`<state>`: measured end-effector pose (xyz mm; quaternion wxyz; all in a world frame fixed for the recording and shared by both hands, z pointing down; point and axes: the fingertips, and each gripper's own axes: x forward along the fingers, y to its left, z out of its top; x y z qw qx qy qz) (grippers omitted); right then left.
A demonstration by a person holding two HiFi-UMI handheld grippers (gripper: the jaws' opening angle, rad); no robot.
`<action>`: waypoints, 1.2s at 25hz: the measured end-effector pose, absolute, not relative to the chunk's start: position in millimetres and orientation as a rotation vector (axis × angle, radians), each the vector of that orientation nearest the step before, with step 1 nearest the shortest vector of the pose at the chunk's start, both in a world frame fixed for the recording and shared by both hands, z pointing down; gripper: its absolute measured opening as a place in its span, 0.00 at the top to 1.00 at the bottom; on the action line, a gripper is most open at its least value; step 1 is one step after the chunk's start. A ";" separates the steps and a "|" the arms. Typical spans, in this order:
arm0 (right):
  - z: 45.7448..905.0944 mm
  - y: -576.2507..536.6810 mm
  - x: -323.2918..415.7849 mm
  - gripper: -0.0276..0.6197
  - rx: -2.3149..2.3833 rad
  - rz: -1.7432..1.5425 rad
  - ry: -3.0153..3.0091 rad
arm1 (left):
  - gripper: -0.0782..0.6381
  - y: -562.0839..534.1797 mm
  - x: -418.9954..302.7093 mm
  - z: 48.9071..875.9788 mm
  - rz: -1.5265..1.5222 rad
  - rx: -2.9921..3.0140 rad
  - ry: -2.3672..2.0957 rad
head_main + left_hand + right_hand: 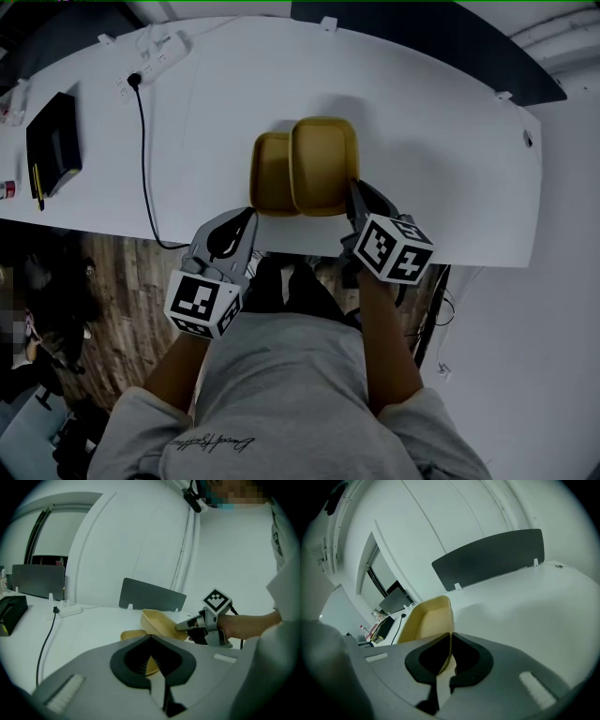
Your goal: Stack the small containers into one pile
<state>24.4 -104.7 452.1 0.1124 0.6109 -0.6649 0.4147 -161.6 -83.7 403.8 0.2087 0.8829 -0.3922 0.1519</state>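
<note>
Two small yellow containers are on the white table (450,141). My right gripper (354,192) is shut on the near right rim of the right container (323,164), which hangs tilted above the table and overlaps the left one. In the right gripper view the rim runs between the jaws of the right gripper (450,644), with the right container (424,620) ahead. The left container (270,173) lies lower. My left gripper (249,217) is shut on its near left corner. Yellow shows between the pads of the left gripper (151,665); the left container (132,634) and the right container (161,623) lie beyond.
A power strip (155,58) and its black cable (145,159) lie at the table's left, with a black box (53,131) further left. A dark divider panel (152,596) stands at the far edge. The table's near edge runs just under both grippers.
</note>
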 end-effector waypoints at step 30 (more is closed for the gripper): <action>481.5 -96.5 -46.1 0.91 1.805 1.282 -1.858 | 0.89 -89.2 -213.8 410.4 0.425 2.433 -1.119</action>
